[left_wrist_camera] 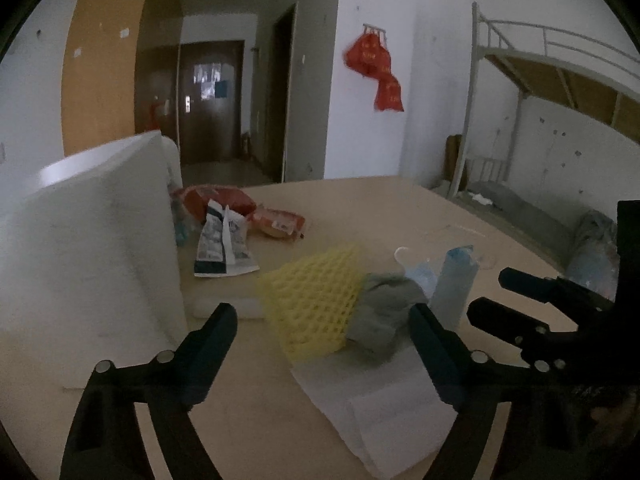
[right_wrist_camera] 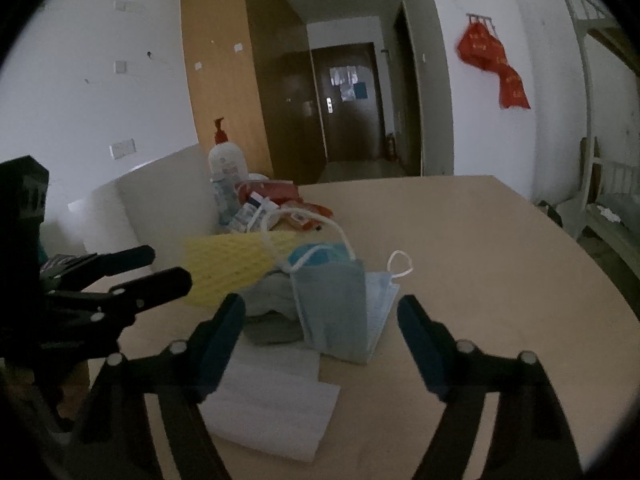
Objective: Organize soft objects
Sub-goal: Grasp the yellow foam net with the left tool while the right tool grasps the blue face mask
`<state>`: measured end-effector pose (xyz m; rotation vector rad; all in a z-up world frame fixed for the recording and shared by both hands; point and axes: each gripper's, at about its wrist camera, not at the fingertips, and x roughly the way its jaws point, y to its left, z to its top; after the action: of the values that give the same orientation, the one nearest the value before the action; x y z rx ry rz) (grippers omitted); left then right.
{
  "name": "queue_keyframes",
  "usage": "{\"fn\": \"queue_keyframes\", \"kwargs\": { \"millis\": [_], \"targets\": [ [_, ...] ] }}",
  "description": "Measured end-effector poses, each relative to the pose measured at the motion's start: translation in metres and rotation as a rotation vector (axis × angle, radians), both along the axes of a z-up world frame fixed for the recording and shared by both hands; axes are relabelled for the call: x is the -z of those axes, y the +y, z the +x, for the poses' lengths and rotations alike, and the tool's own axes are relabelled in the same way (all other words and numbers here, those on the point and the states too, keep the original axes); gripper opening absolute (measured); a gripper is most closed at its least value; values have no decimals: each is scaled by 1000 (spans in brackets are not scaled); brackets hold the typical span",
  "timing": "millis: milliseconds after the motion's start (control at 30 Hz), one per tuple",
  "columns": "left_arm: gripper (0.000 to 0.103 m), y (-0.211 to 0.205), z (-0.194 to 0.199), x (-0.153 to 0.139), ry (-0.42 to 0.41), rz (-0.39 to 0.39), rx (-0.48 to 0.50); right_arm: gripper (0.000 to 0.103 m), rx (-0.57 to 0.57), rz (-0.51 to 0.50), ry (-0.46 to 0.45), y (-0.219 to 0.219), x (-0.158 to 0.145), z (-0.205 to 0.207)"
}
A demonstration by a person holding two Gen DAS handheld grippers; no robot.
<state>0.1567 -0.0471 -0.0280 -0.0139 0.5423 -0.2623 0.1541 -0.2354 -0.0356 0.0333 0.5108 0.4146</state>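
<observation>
Closest to both cameras, a folded white foam sheet (right_wrist_camera: 268,412) lies flat on the tan table (right_wrist_camera: 500,264), its near edge under the fingers of both tools. The left gripper (left_wrist_camera: 324,332) has its jaws spread apart with nothing pinched; the yellow foam net (left_wrist_camera: 316,300) and the crumpled grey cloth (left_wrist_camera: 380,316) lie ahead in the gap between its fingers, and no pad presses on them. The right gripper (right_wrist_camera: 320,320) is likewise released, its fingers standing either side of the blue face masks (right_wrist_camera: 340,312) without touching them, white ear loops curling up from the pile. In the left wrist view the right gripper shows at the right edge, just beside the masks. These soft things form one heap, net touching cloth, cloth against masks. To the left stands a white foam box (left_wrist_camera: 88,264), close beside the left fingers. Behind the heap lie a blue and white printed pouch (left_wrist_camera: 222,244), red snack packets (left_wrist_camera: 276,222) and a pump bottle (right_wrist_camera: 227,160) with a red top. Farther off are a wooden wardrobe (right_wrist_camera: 216,60), a dark door (right_wrist_camera: 348,96), red bags (left_wrist_camera: 376,68) hung on the wall and a white bunk frame (left_wrist_camera: 520,52)
</observation>
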Motion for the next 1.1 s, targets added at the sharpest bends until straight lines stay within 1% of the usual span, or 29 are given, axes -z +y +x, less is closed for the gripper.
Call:
{"fn": "queue_keyframes", "kwargs": {
  "millis": [233,267,300,333,400,500,533,600,667,733,767,800,867,933,1033,1067,1100],
  "targets": [
    [78,4,21,12,54,14,-25,79,-5,-7,47,0,7,13],
    [76,4,24,13,60,13,-28,76,-6,-10,51,1,7,15],
    [74,5,26,14,70,11,-27,69,-9,-11,57,1,8,16],
    [70,5,28,15,83,7,-24,66,-14,-13,64,1,9,17],
    [66,6,32,19,108,-1,-16,57,-18,-15,79,1,11,20],
    [59,10,35,22,131,-18,-19,51,-16,-19,99,1,15,22],
    [54,10,36,23,134,-21,-21,49,-13,-19,100,0,15,22],
    [50,12,36,23,144,-34,-21,41,-16,-18,103,0,16,22],
    [40,14,37,25,153,-39,-26,35,-22,-13,102,-1,15,21],
    [35,14,38,26,161,-43,-21,34,-35,-5,109,-1,16,22],
    [28,14,38,26,164,-44,-21,33,-34,-7,108,0,16,22],
    [23,13,38,26,163,-44,-23,29,-34,-11,107,0,16,22],
    [14,14,39,26,163,-49,-25,27,-32,-13,108,1,16,23],
    [11,16,39,26,166,-62,-20,25,-21,-11,99,-1,14,22],
    [10,19,38,24,148,-79,-25,22,-4,-17,83,-3,10,21],
    [10,20,37,23,138,-86,-24,20,-1,-18,80,-4,9,20],
    [10,20,36,21,130,-90,-20,16,-2,-14,78,-4,8,20]
  ]
}}
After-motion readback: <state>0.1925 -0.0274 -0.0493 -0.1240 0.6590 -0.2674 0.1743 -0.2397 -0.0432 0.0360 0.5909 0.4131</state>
